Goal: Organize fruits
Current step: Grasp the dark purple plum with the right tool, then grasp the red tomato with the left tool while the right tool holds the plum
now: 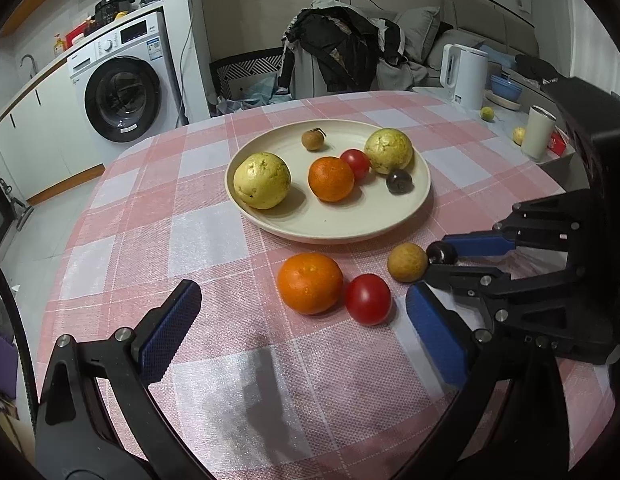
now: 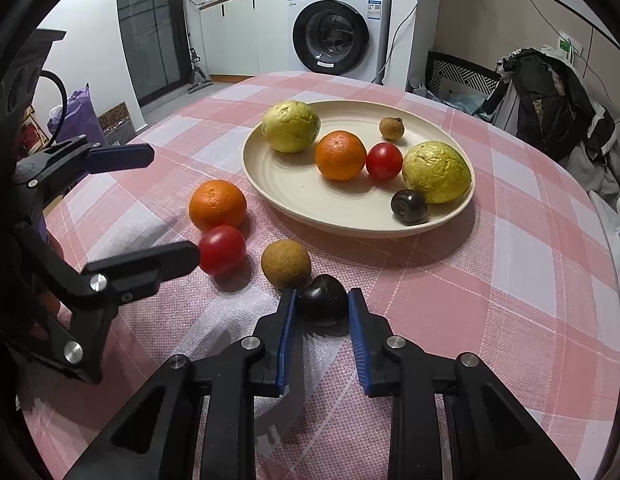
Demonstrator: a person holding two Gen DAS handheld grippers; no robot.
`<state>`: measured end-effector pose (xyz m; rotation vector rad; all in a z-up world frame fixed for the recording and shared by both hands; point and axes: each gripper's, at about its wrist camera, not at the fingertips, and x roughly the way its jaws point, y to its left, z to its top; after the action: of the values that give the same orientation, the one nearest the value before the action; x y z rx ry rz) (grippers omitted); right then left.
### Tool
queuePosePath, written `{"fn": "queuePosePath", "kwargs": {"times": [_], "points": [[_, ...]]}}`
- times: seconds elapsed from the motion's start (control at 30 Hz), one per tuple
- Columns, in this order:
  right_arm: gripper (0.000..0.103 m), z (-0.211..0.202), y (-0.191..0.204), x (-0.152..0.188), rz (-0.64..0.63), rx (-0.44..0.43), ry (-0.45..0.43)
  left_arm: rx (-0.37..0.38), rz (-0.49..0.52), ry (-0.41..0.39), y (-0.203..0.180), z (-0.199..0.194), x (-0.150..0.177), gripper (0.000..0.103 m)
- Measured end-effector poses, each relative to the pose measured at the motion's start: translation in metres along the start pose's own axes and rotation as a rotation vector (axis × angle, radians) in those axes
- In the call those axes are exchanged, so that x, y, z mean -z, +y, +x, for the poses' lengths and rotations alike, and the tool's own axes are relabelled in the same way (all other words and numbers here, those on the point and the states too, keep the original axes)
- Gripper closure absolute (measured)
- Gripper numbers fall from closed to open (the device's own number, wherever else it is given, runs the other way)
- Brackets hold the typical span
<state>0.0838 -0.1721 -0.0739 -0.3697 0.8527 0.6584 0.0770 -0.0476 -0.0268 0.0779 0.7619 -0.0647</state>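
Observation:
A cream plate (image 1: 330, 236) (image 2: 310, 200) holds two yellow-green guavas, an orange, a tomato, a small brown fruit and a dark fruit. In front of it on the checked cloth lie an orange (image 1: 310, 283) (image 2: 217, 205), a tomato (image 1: 368, 299) (image 2: 221, 255) and a round brown fruit (image 1: 407, 262) (image 2: 285, 263). My right gripper (image 2: 322, 305) (image 1: 440, 255) is shut on a dark purple fruit (image 2: 324, 304) (image 1: 441, 253) right beside the brown one, low at the cloth. My left gripper (image 1: 303, 292) (image 2: 169, 206) stands open, just short of the orange and tomato, holding nothing.
A white kettle (image 1: 464, 76), a blue bowl and a white cup (image 1: 540, 132) stand on a side surface past the table's far right edge. A chair heaped with clothes (image 1: 338, 52) is behind the table. A washing machine (image 1: 121, 84) stands further off.

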Motion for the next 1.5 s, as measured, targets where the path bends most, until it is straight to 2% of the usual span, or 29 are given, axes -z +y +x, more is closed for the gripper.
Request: {"fn": "queuePosePath", "kwargs": {"times": [0.23,0.43,0.6,0.63,0.7,0.8,0.93,1.33,1.5], "points": [[0.077,-0.014,-0.009,-0.005,0.030,-0.004,-0.044,0.031,0.020,0.010,-0.006,0.001,0.002,0.001],[0.077,-0.021,-0.013,-0.007,0.044,0.001,-0.073,0.098,0.031,-0.010,-0.011,-0.006,0.003,0.002],[0.077,-0.024,-0.016,-0.008,0.056,0.003,-0.085,0.177,0.013,-0.011,-0.009,-0.012,0.002,0.034],[0.077,-0.024,-0.016,-0.008,0.057,0.005,-0.086,0.191,0.012,-0.004,-0.009,-0.012,0.003,0.035],[0.077,-0.025,-0.017,-0.008,0.058,0.005,-0.089,0.213,0.011,0.007,-0.010,-0.010,0.004,0.047],[0.077,-0.026,-0.019,-0.009,0.061,0.007,-0.089,0.227,0.013,0.033,-0.013,-0.006,0.006,0.055],[0.077,-0.028,-0.020,-0.009,0.064,0.008,-0.094,0.250,0.008,0.066,-0.017,-0.001,0.009,0.056],[0.077,-0.026,-0.019,-0.008,0.062,0.008,-0.095,0.223,-0.024,0.157,-0.020,0.023,0.008,0.055],[0.077,-0.027,-0.019,-0.008,0.061,0.009,-0.095,0.189,-0.024,0.174,-0.024,0.031,0.003,0.057]]}}
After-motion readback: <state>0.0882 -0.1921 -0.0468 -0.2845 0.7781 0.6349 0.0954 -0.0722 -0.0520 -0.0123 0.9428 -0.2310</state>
